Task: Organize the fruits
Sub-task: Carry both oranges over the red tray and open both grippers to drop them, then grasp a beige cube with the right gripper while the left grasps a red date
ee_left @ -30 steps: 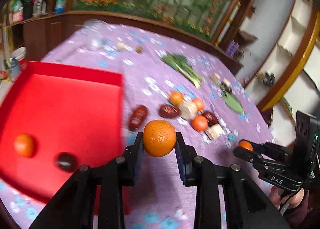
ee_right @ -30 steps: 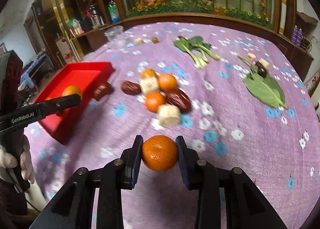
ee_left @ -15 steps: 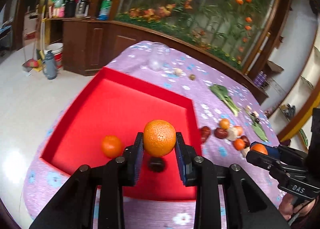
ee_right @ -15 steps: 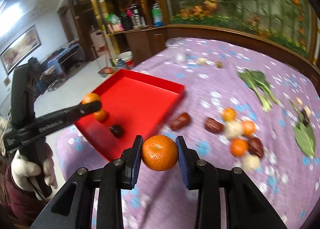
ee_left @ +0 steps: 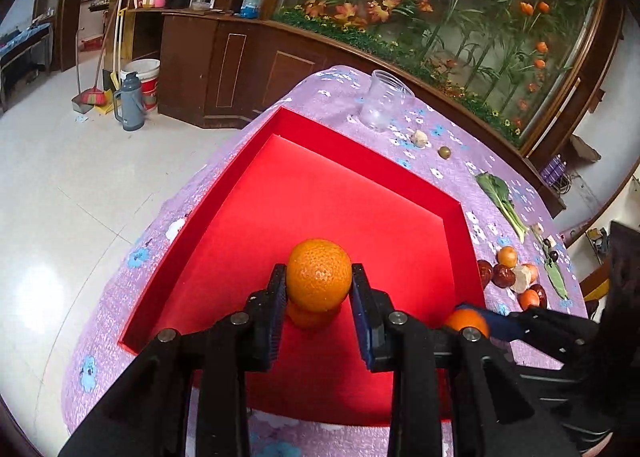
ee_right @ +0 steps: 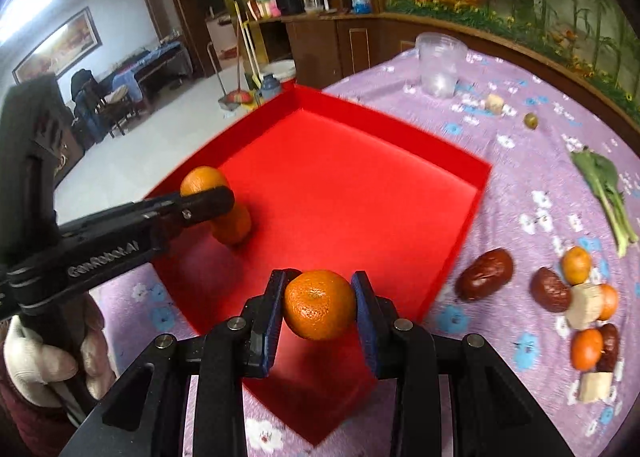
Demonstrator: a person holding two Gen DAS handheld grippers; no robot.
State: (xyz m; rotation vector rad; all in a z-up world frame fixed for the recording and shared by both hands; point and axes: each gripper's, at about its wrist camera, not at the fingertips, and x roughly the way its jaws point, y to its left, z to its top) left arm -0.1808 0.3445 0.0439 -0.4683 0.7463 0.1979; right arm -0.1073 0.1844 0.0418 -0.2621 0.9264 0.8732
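Left wrist view, left tongs clamped on an orange above the red tray floor (another orange beneath it), right tongs gripping a mandarin over the tray's near wall, broad bare red floor beyond, tray corner near the bench edge.

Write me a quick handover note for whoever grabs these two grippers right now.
Left gripper: shut on an orange, over the red tray, above another orange lying in it.
Right gripper: shut on a mandarin, over the tray's near edge.
Done: one orange seen in the tray.
Left: release both fruits, then fetch the three mandarins and red dates from the purple tablecloth.
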